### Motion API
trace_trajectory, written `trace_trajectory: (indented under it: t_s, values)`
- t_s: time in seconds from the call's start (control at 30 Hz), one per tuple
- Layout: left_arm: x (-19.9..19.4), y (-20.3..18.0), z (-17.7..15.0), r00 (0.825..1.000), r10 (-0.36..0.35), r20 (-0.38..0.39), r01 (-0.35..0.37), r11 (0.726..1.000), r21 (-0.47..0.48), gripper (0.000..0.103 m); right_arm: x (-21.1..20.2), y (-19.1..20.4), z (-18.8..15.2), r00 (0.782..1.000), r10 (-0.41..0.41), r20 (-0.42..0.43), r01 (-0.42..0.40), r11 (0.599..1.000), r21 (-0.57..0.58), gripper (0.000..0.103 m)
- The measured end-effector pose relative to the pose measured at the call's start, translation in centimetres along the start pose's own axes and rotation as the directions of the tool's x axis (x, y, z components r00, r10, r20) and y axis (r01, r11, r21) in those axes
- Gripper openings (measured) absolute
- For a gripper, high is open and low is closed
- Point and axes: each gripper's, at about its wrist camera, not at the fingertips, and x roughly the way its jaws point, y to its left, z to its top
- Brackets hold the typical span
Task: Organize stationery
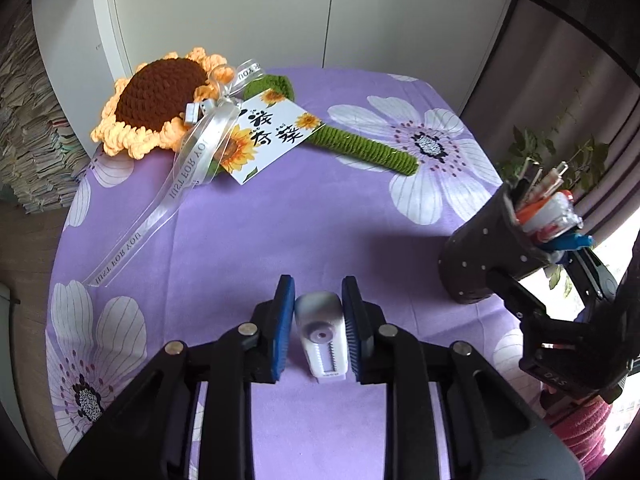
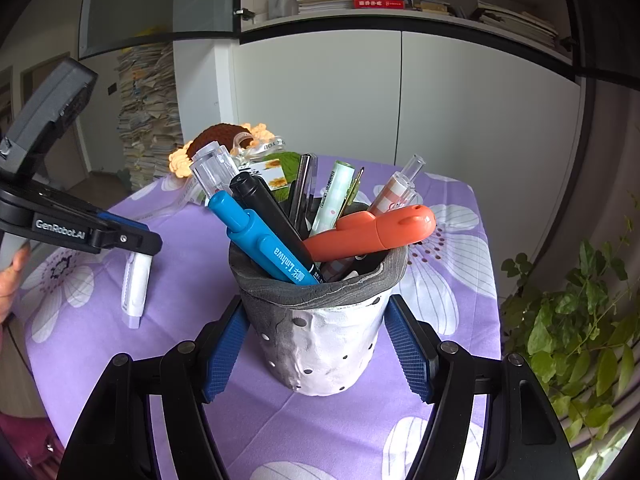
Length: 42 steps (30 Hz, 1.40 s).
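My left gripper [image 1: 319, 294] is shut on a white correction tape [image 1: 323, 332], its blue pads pressing both sides, just above the purple floral tablecloth [image 1: 280, 220]. From the right wrist view the correction tape [image 2: 136, 284] hangs tilted from the left gripper [image 2: 132, 240] with its tip near the cloth. My right gripper [image 2: 316, 344] is shut on the pen holder [image 2: 320, 340], a grey and white cup full of several pens, a blue pen [image 2: 264, 240] and an orange tool [image 2: 372, 232]. The pen holder [image 1: 488, 252] leans at the right of the left wrist view.
A crocheted sunflower [image 1: 160, 100] with a green stem, a ribbon and a card [image 1: 272, 136] lies at the far side of the table. A potted plant [image 2: 580, 320] stands off the right edge. White cabinets [image 2: 400, 100] and stacked paper [image 2: 148, 112] are behind.
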Motion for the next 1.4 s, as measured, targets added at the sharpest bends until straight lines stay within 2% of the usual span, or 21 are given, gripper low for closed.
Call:
trace_trajectory:
  t_s: [0.23,0.37,0.4,0.43,0.47,0.6,0.67,0.77,0.83,0.93,1.07,1.1,1.17,1.2,1.23,1.4]
  values:
    - [-3.2,-1.7,0.8,0.996,-0.054,0.077,0.051,0.998,0.040,0.022,-0.1,0.2,0.0,1.000,-0.006,0.001,0.006,1.000,-0.004,0.070]
    - [-5.5,-3.0,2.4,0.986,-0.105,0.132,0.097,0.993,0.066,0.021,-0.1,0.2,0.0,1.000,-0.006,0.001,0.006,1.000,-0.004,0.070]
    - [-6.2,-3.5,2.7,0.982,-0.118,0.149,0.107,0.991,0.079,0.020,-0.1,0.2,0.0,1.000,-0.005,0.001,0.005,1.000,-0.003,0.070]
    - [-6.8,-4.0,3.0,0.978,-0.128,0.167,0.114,0.989,0.093,0.009,-0.1,0.2,0.0,1.000,-0.005,0.001,0.005,1.000,-0.002,0.070]
    - [-7.3,-4.6,3.3,0.974,-0.139,0.180,0.120,0.987,0.109,0.005,-0.1,0.2,0.0,1.000,-0.004,0.002,0.004,1.000,-0.002,0.070]
    - [-8.6,-6.2,4.1,0.961,-0.179,0.213,0.148,0.977,0.151,0.006,-0.1,0.2,0.0,1.000,-0.004,0.001,0.004,1.000,-0.003,0.070]
    - [-8.7,-7.0,4.4,0.960,-0.176,0.219,0.139,0.975,0.173,0.007,-0.1,0.2,0.0,1.000,-0.004,0.002,0.004,1.000,-0.001,0.070]
    - [-7.9,-6.9,4.0,0.964,-0.176,0.198,0.142,0.974,0.175,0.008,-0.2,0.2,0.0,1.000,-0.005,0.003,0.005,1.000,0.001,0.070]
    - [-6.4,-6.6,3.4,0.975,-0.151,0.160,0.123,0.977,0.173,0.009,-0.2,0.2,0.0,1.000,-0.006,0.005,0.006,1.000,0.004,0.070]
    - [-3.1,-5.7,2.5,0.993,-0.101,0.064,0.089,0.981,0.175,0.010,-0.2,0.1,0.1,1.000,-0.001,0.006,0.001,1.000,0.010,0.070]
    - [0.5,-3.9,1.7,0.998,-0.057,-0.032,0.061,0.990,0.127,0.011,-0.2,0.0,0.1,1.000,0.001,0.007,-0.001,1.000,0.012,0.070]
    - [1.0,-3.6,1.6,0.998,-0.047,-0.045,0.052,0.991,0.120,0.014,-0.2,0.0,0.1,1.000,0.001,0.007,-0.001,1.000,0.012,0.070]
    - [1.6,-3.1,1.3,0.998,-0.034,-0.054,0.040,0.993,0.112,0.027,-0.2,0.0,0.1,1.000,0.001,0.007,-0.001,1.000,0.012,0.070]
    - [1.7,-3.0,1.2,0.998,-0.031,-0.051,0.036,0.993,0.109,0.039,-0.2,0.0,0.1,1.000,0.000,0.007,0.000,1.000,0.011,0.070]
    - [1.7,-2.9,1.1,0.999,-0.027,-0.044,0.032,0.994,0.108,0.046,-0.2,0.0,0.1,1.000,0.000,0.007,0.000,1.000,0.011,0.070]
    - [1.4,-2.4,0.9,0.999,-0.028,-0.032,0.031,0.994,0.100,0.047,-0.2,0.0,0.1,1.000,-0.001,0.007,0.001,1.000,0.010,0.070]
